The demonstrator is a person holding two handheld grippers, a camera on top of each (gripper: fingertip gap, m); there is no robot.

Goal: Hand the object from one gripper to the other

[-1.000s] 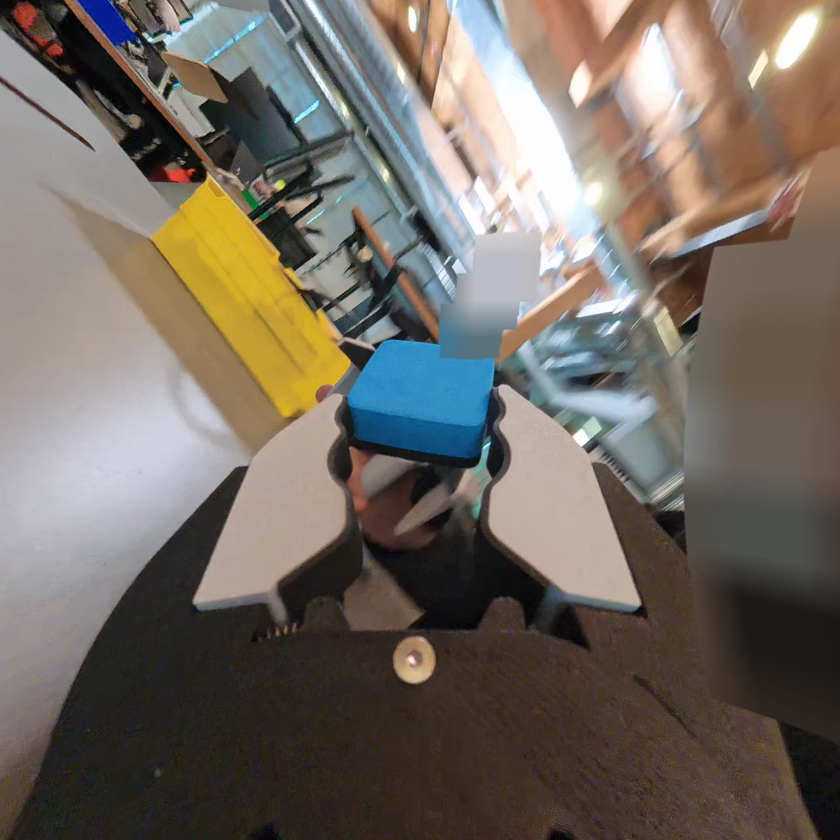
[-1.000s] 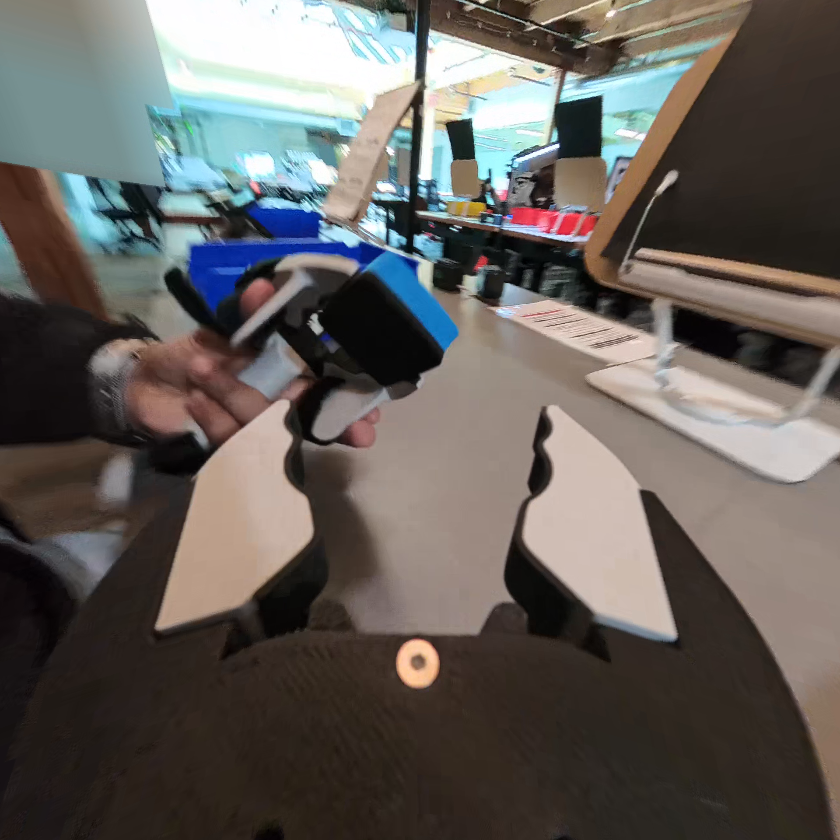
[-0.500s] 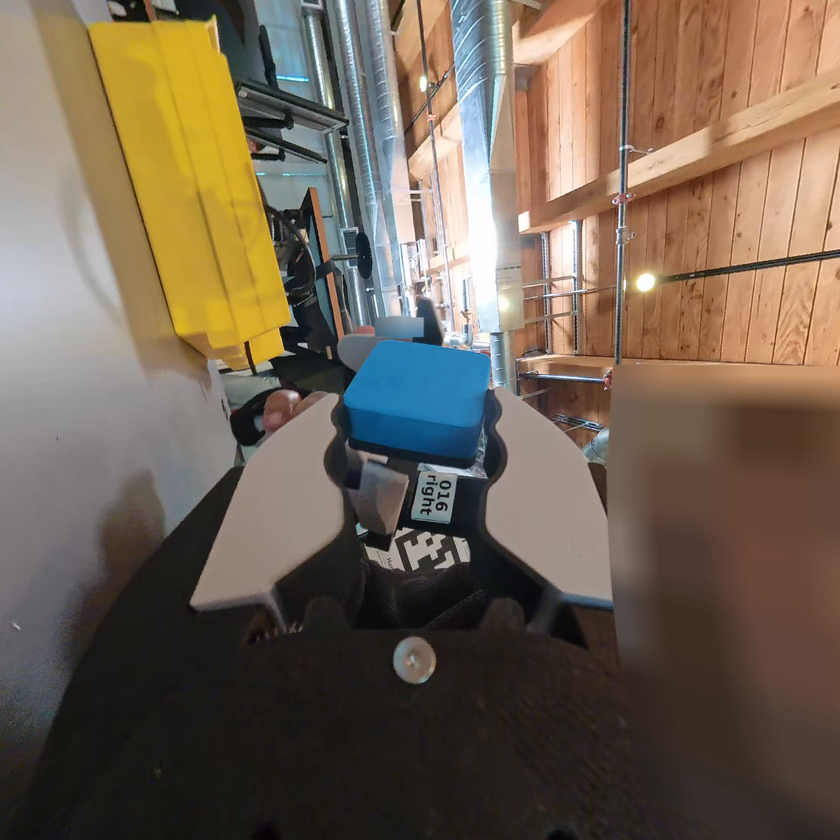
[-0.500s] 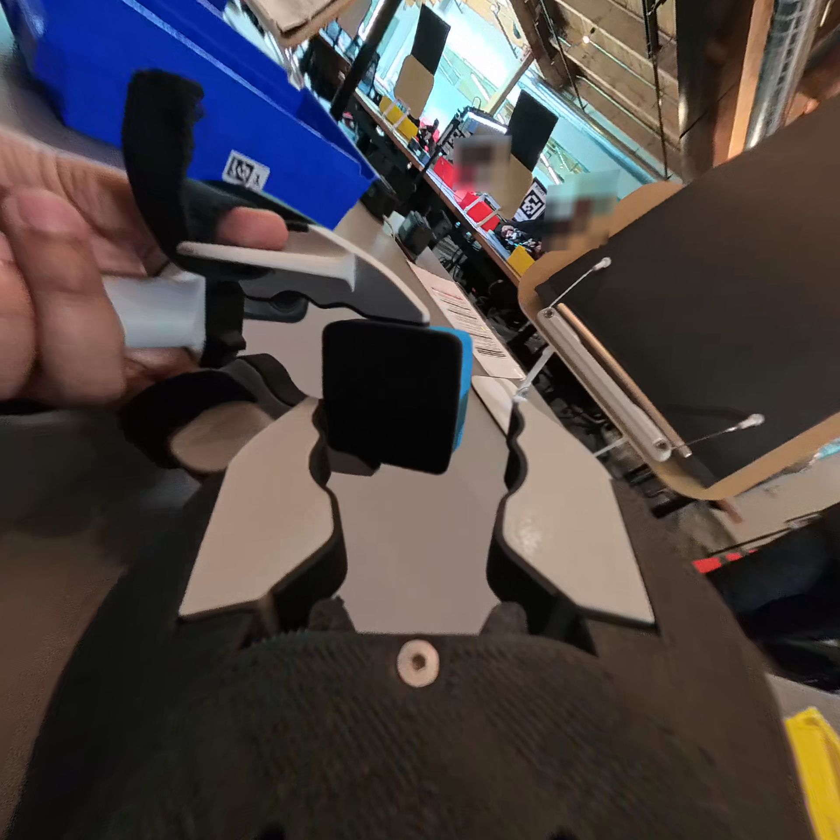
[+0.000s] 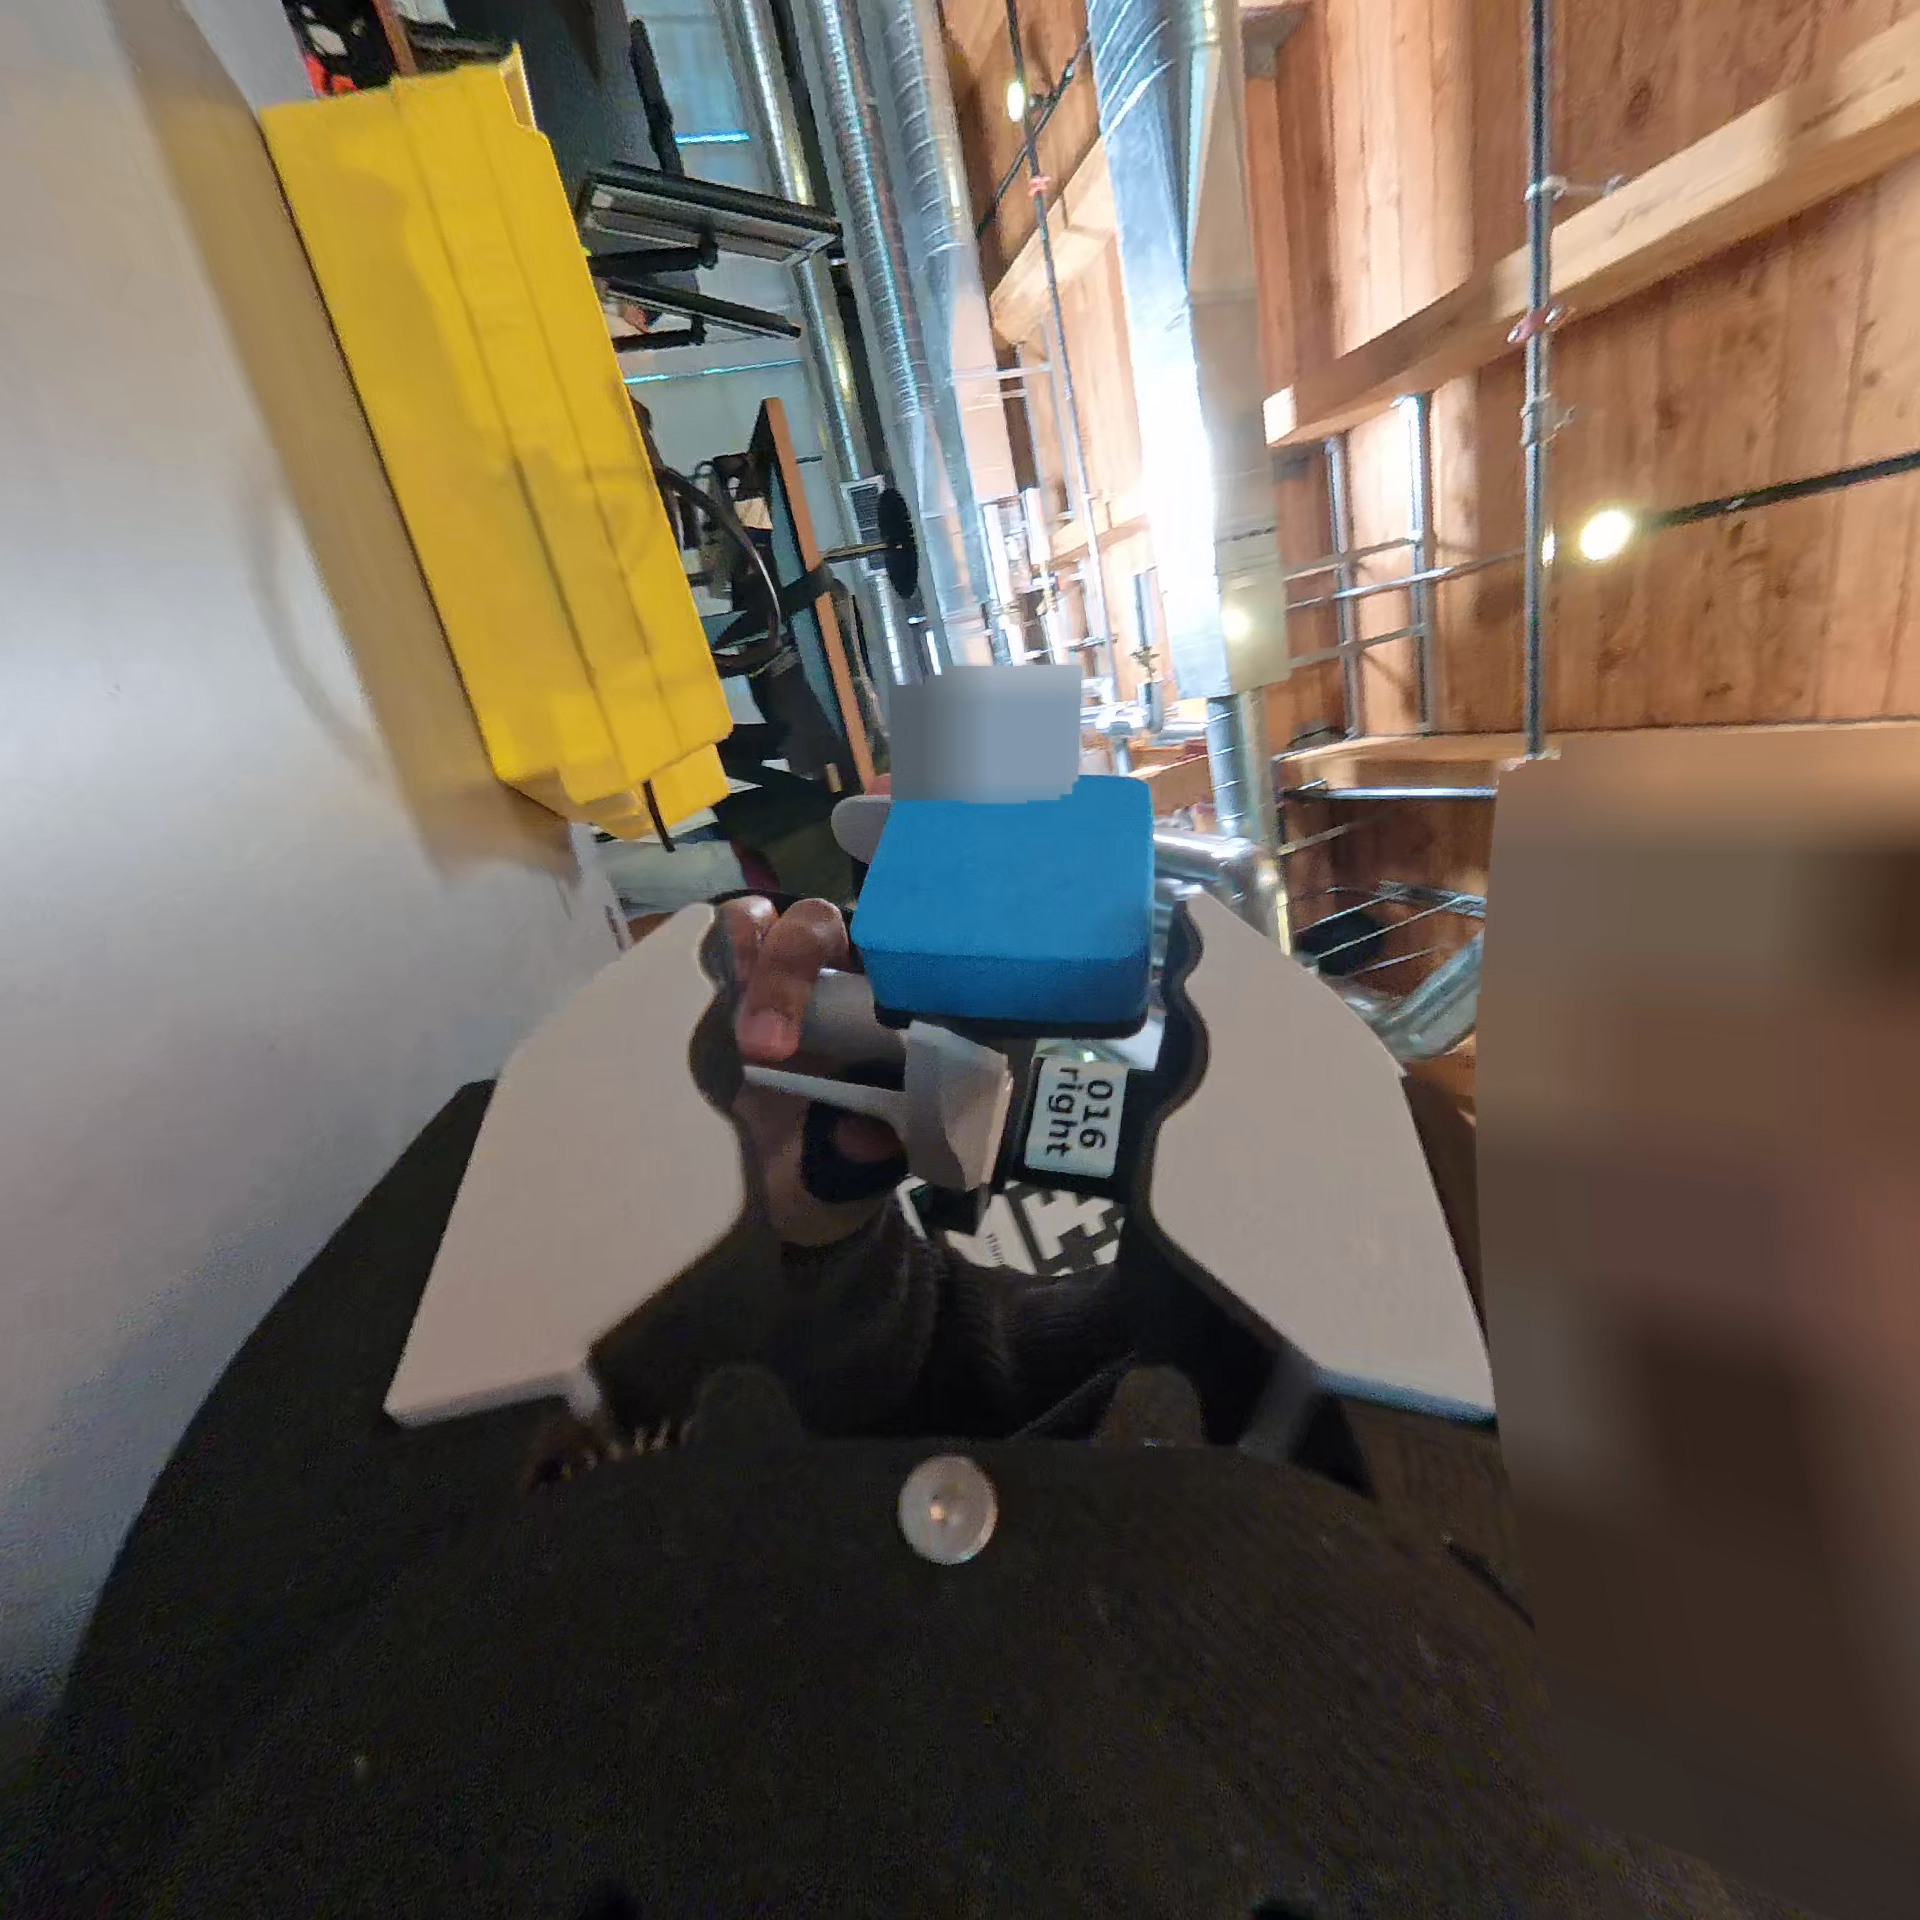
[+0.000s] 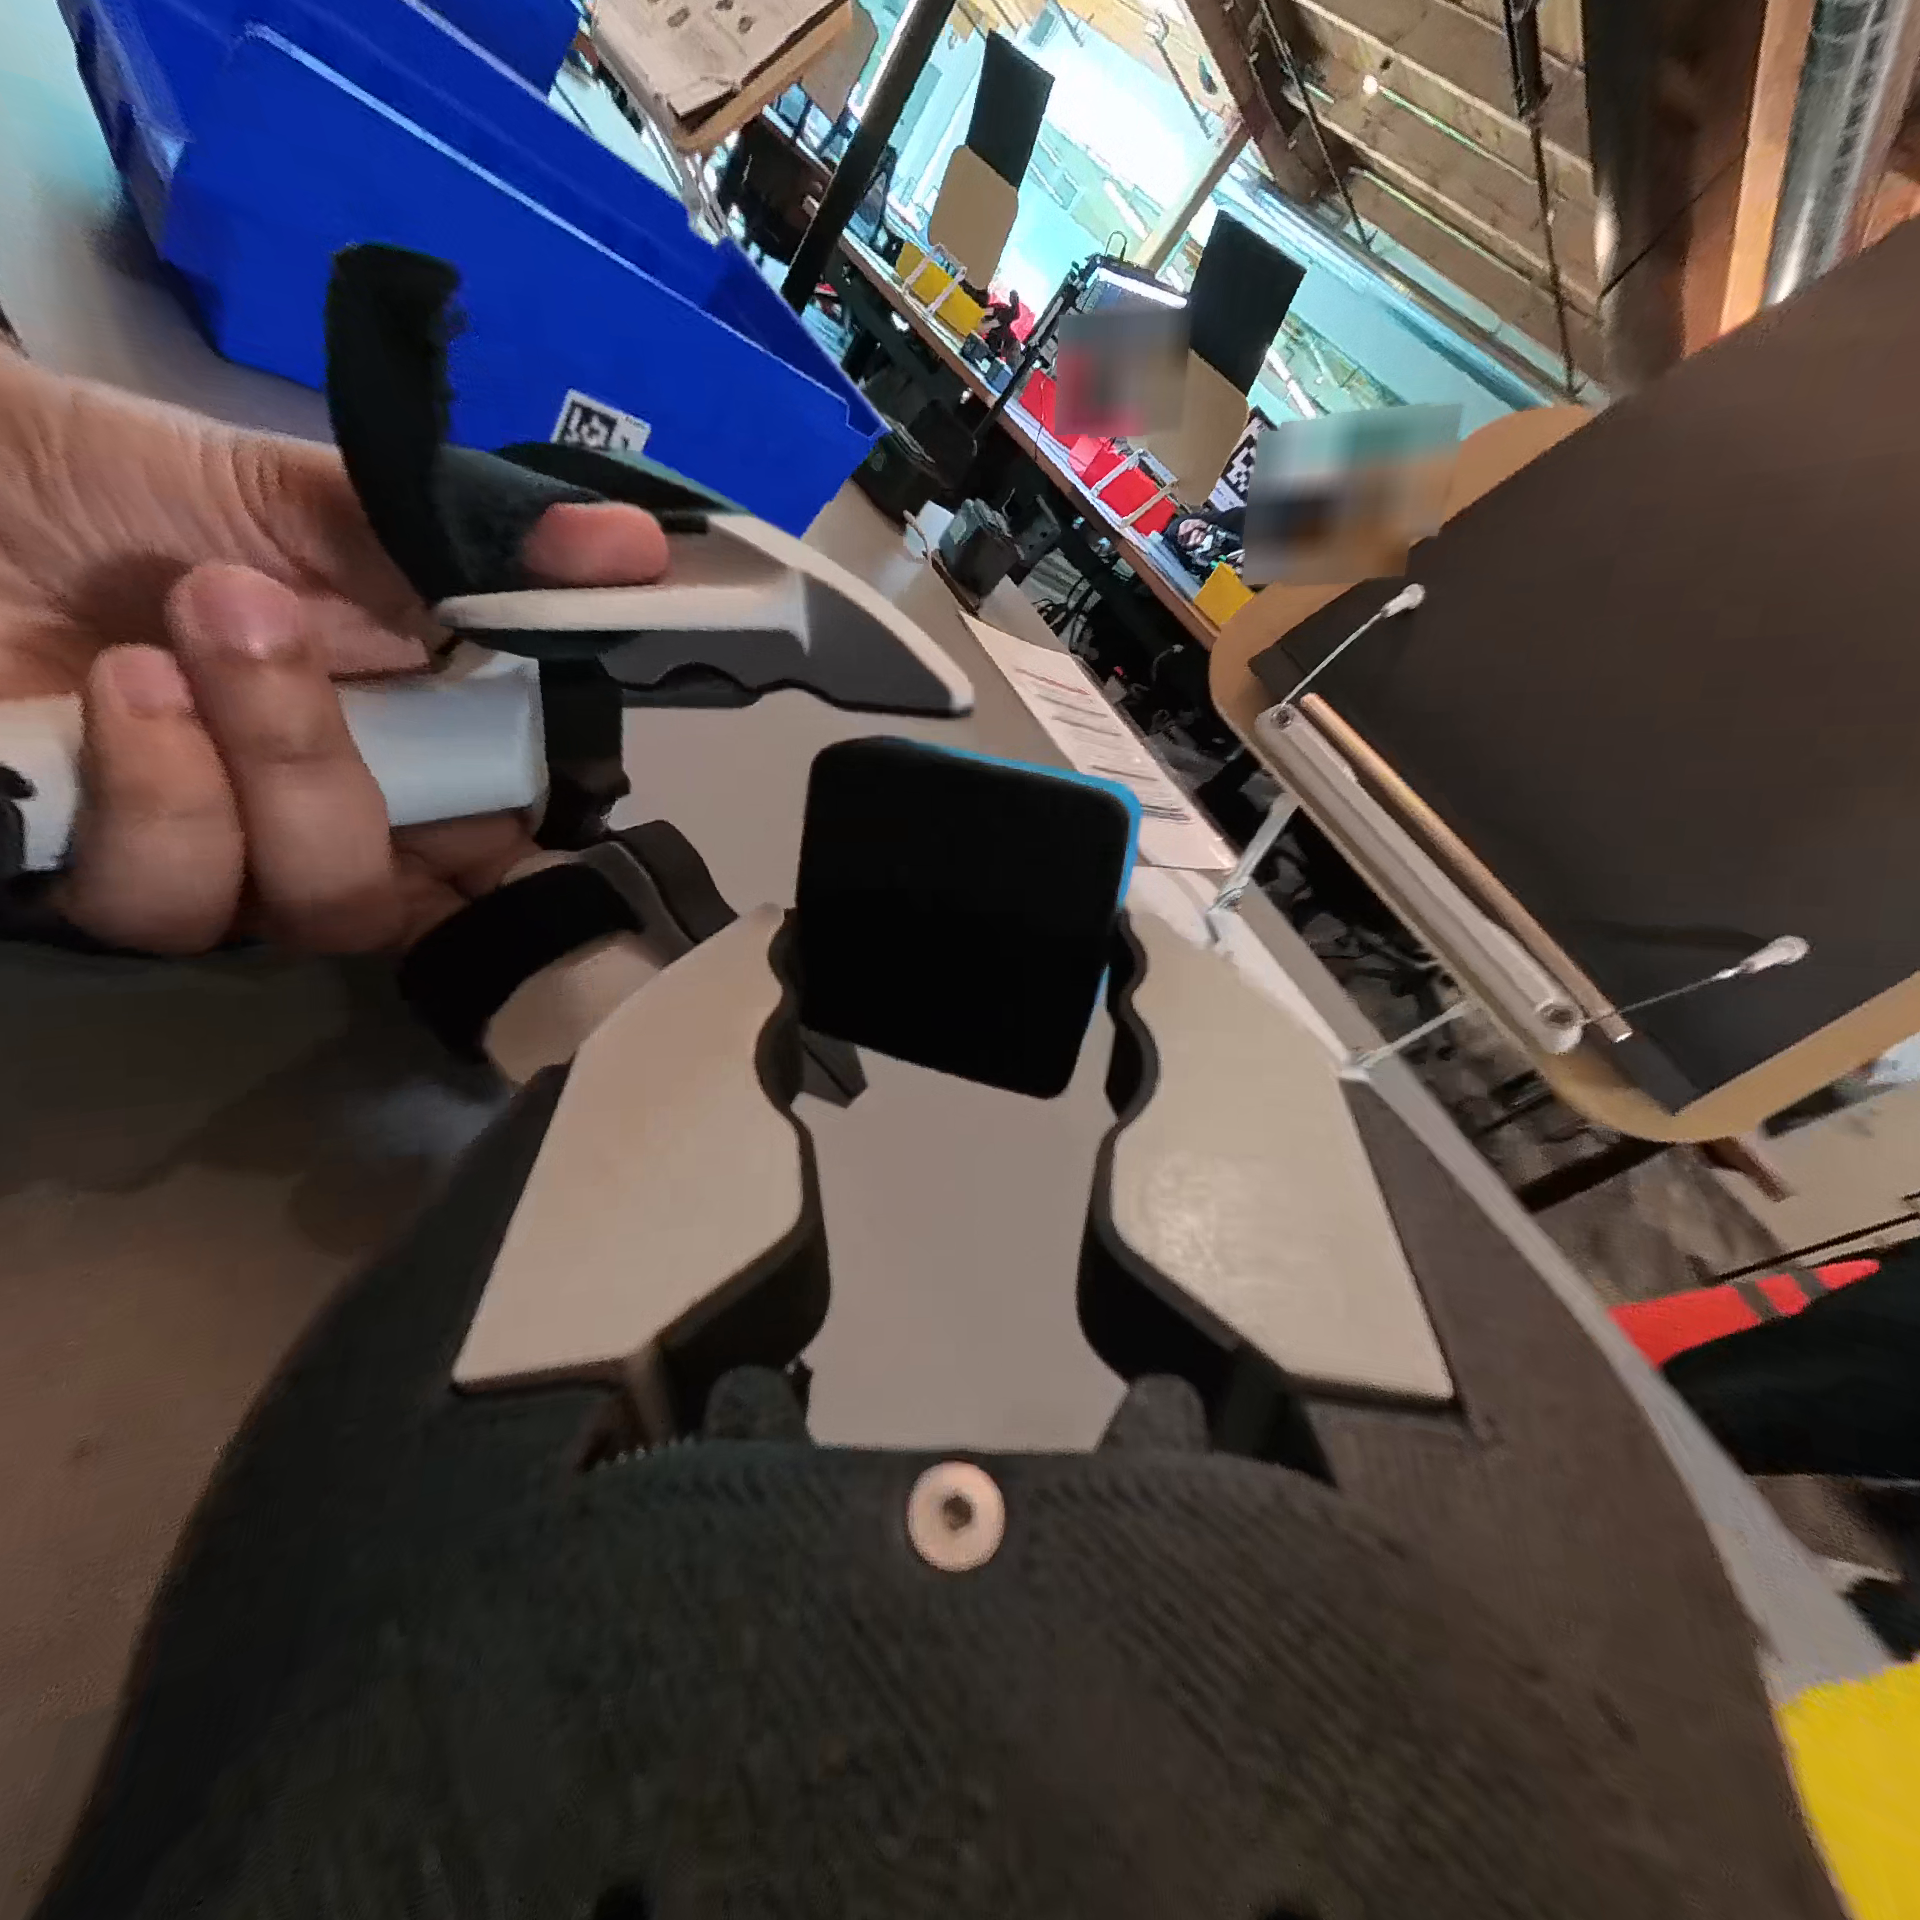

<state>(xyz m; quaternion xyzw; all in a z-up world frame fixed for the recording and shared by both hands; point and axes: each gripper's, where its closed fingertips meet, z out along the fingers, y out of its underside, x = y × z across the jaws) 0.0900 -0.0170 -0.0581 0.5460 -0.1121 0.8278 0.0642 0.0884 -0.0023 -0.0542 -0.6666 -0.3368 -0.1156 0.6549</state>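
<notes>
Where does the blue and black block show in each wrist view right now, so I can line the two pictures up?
Left wrist view: the block sits at centre, blue face showing, beyond the open left gripper.
Right wrist view: the block sits at centre, black face showing, pinched by the right gripper.
Shared landmark: the grey table.

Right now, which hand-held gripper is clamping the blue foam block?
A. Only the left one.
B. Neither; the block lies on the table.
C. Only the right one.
C: the right hand-held gripper has its fingers pressed against both sides of the blue foam block, while the left hand-held gripper stands open, with a clear gap beside the block.
</notes>
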